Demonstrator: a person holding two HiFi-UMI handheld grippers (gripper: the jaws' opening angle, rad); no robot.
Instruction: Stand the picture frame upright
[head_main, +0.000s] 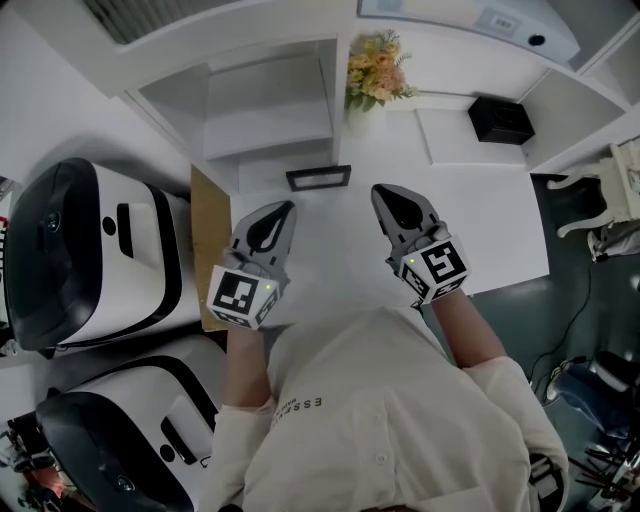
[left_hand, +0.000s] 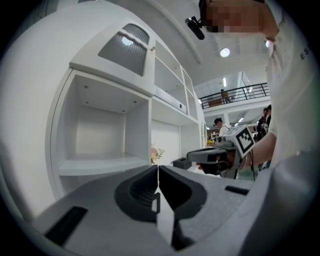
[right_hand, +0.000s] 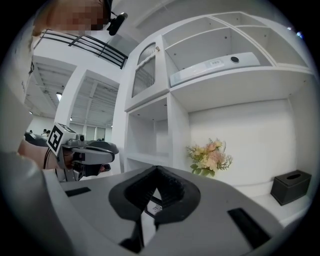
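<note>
Count: 2 grippers, 1 picture frame, 1 bunch of flowers, 1 black box, 2 white-and-black machines, 1 brown panel. Left gripper (head_main: 285, 212) has its jaws together with nothing in them, same for right gripper (head_main: 383, 196). Both are held over the white desk (head_main: 480, 230), side by side and apart. The picture frame (head_main: 318, 178) sits on the desk just ahead of the two tips, near the foot of the shelf unit (head_main: 270, 110); can't tell flat vs propped. There's bare desk all around the frame and out to the desk's right edge. The flowers (head_main: 375, 70) and black box (head_main: 500, 120) are back in the alcove, well clear. The brown panel (head_main: 210, 240) lines the desk's left edge, with the machines (head_main: 90, 250) beyond it. Only the head view shows the machines and the whole frame. The gripper views catch just a sliver of frame low between the jaws, plus each other's gripper and a railing with people far behind.
</note>
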